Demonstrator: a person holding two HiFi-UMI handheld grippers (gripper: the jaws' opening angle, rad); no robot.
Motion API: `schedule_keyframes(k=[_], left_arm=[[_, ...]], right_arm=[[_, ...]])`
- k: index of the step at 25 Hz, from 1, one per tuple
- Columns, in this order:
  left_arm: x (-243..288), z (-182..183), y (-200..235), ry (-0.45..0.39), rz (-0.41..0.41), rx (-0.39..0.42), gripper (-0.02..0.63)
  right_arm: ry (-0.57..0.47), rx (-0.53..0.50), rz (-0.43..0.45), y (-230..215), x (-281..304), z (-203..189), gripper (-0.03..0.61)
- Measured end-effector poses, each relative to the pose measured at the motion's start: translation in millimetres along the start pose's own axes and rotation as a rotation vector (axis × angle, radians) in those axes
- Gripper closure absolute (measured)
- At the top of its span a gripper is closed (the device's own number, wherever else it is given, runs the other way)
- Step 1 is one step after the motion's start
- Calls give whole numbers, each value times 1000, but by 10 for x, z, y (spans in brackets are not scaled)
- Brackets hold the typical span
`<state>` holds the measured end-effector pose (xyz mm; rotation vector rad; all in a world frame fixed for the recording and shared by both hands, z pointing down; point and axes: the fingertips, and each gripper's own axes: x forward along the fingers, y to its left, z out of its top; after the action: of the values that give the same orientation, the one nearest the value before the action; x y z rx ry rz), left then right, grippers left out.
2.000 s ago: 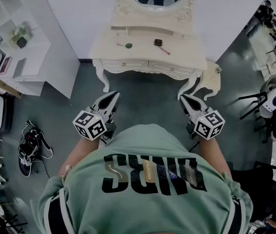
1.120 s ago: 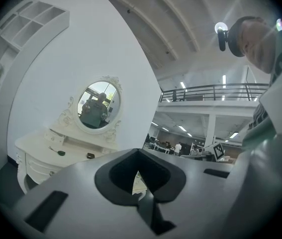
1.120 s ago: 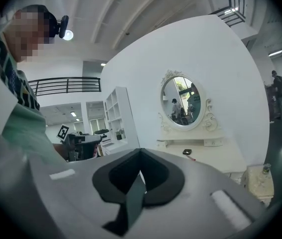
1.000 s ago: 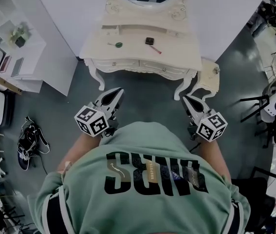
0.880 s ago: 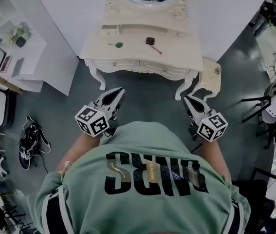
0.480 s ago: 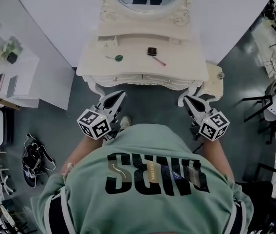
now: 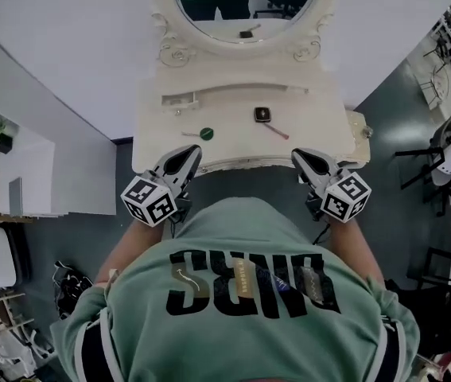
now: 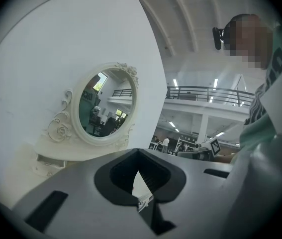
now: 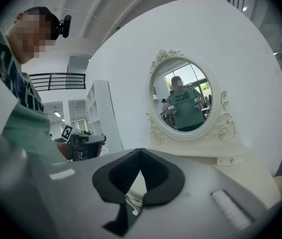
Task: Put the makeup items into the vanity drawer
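both grippers shut at the vanity's front edge, makeup lying on top

nearest in the head view is the person (image 7: pixel 241 293) in a green top, arms forward. the left gripper (image 7: pixel 191 153) and right gripper (image 7: pixel 297 155) point away from the body, tips over the front edge of the vanity (image 7: pixel 320 126), well apart from each other. each gripper's own view shows its jaws pressed together with nothing between them.

past the tips, on the cream top, a green disc (image 7: pixel 206 133) lies ahead of the left gripper, with a thin stick (image 7: pixel 189 134) just beside it, long axis running left to right. ahead of the right gripper a pink pencil (image 7: pixel 275 130) lies on a slant, its far end toward a square case (image 7: pixel 263 114) with a dark face and its near end toward the right gripper. farthest is the oval mirror (image 7: pixel 241 6) against the white wall.

only the head view shows the makeup. the gripper views look level across the top to the mirror; the right one catches the person's reflection in it, and each sees the other gripper off to the side.
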<state>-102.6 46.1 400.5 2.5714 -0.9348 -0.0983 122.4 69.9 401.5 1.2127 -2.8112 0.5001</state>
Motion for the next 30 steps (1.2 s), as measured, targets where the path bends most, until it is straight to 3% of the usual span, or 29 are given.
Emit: schedule_keyframes(k=[9,21,26,30], left_arm=[[411,-1,536,13,60,-44,615],[1401,126,519,-28,227,-59,615],[1548,98,621,13,221,-51,615],[1598,-29,766,57,174,-55,615]], right_arm=[[66,18,12,-637,460,-16,569],[114,-9,183,-1751,726,87,569],[163,-26,168,-1913,854,-56,569],[250,-71,95,-1979,950,-252,568]])
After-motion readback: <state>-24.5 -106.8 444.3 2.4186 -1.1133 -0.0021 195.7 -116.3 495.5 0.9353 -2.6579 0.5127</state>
